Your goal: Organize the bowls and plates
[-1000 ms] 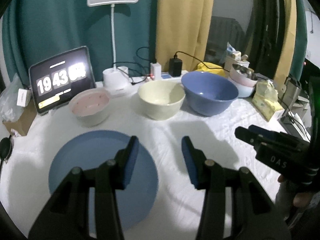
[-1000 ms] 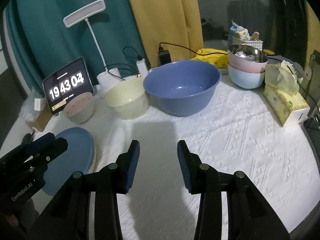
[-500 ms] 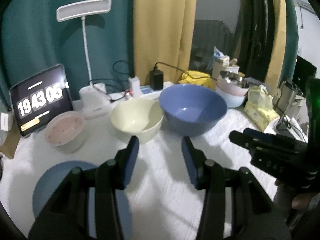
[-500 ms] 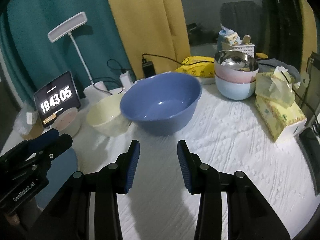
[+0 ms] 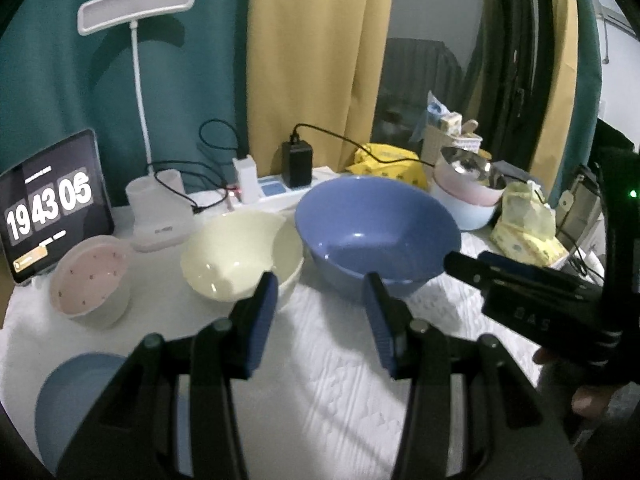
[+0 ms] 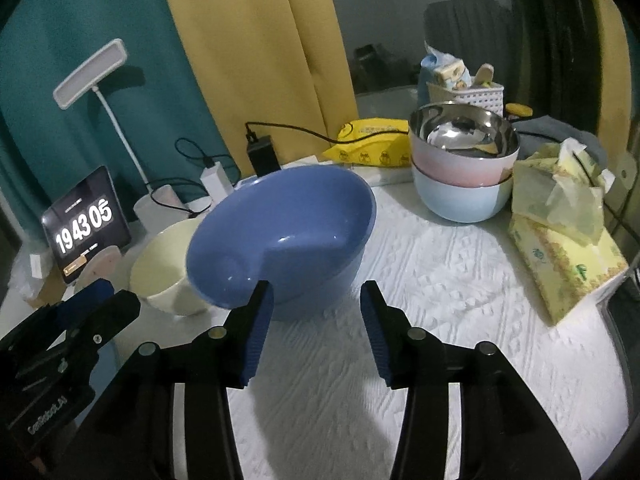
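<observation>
You're closing in on the blue bowl (image 6: 280, 236), standing on the counter (image 6: 440, 300) beside the cream bowl (image 5: 240, 256). Both tongs are empty: left tongs (image 5: 320, 320) part-open, right tongs (image 6: 316, 328) opening. Next, straddle its near rim.

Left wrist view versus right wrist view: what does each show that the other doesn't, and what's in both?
Only the left wrist view shows the blue plate at the near left edge and the whole pink speckled bowl.

Only the right wrist view shows the steel bowl nested clearly in the pink and pale blue bowls, and the tissue box in full.

Both show the big blue bowl, the cream bowl, the clock tablet and the desk lamp. Neither gripper holds anything; the right gripper is opening.
</observation>
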`<state>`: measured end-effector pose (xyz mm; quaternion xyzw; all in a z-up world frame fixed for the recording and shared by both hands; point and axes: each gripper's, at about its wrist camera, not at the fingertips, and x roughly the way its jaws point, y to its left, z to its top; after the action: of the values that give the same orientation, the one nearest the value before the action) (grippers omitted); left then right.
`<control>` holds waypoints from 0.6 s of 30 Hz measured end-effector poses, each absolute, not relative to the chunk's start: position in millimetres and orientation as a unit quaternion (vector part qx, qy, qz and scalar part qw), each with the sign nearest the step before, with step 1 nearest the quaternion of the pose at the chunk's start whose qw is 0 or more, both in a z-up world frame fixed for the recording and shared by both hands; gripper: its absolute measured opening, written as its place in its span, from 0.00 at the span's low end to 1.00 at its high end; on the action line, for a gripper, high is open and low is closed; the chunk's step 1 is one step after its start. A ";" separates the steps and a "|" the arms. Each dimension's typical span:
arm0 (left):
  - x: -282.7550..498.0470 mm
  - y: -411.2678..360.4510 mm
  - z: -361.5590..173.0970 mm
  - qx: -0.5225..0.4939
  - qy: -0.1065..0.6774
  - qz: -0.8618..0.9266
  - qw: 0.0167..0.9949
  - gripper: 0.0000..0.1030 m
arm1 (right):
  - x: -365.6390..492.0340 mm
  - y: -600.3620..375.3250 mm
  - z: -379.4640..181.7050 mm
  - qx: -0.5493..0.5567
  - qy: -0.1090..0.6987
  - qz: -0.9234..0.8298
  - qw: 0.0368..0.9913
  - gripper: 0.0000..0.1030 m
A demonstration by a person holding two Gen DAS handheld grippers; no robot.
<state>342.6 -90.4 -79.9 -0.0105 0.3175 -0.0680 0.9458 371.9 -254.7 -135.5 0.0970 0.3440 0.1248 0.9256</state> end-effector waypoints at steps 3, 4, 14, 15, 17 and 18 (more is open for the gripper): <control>351.0 -91.9 -85.5 -0.012 0.324 -0.070 0.943 0.45 | 377.7 -255.6 -140.5 0.094 0.342 0.126 0.926 0.48; 353.7 -92.7 -87.3 -0.012 0.326 -0.071 0.943 0.45 | 379.3 -256.0 -142.7 0.092 0.343 0.125 0.926 0.48; 375.5 -108.4 -105.3 -0.010 0.344 -0.084 0.935 0.45 | 391.9 -264.2 -169.5 0.096 0.371 0.118 0.916 0.48; 376.0 -109.5 -105.8 -0.009 0.344 -0.085 0.935 0.45 | 393.0 -264.9 -172.3 0.098 0.375 0.118 0.914 0.48; 377.8 -111.9 -107.2 -0.006 0.343 -0.089 0.935 0.45 | 394.4 -265.4 -176.0 0.103 0.378 0.119 0.912 0.48; 378.2 -113.4 -107.8 -0.002 0.342 -0.089 0.936 0.45 | 395.0 -265.8 -177.0 0.105 0.379 0.119 0.912 0.44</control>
<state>378.2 -113.4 -107.8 -0.0024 0.3418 -0.0894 0.9355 395.0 -265.8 -177.0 0.1045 0.3791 0.1194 0.9117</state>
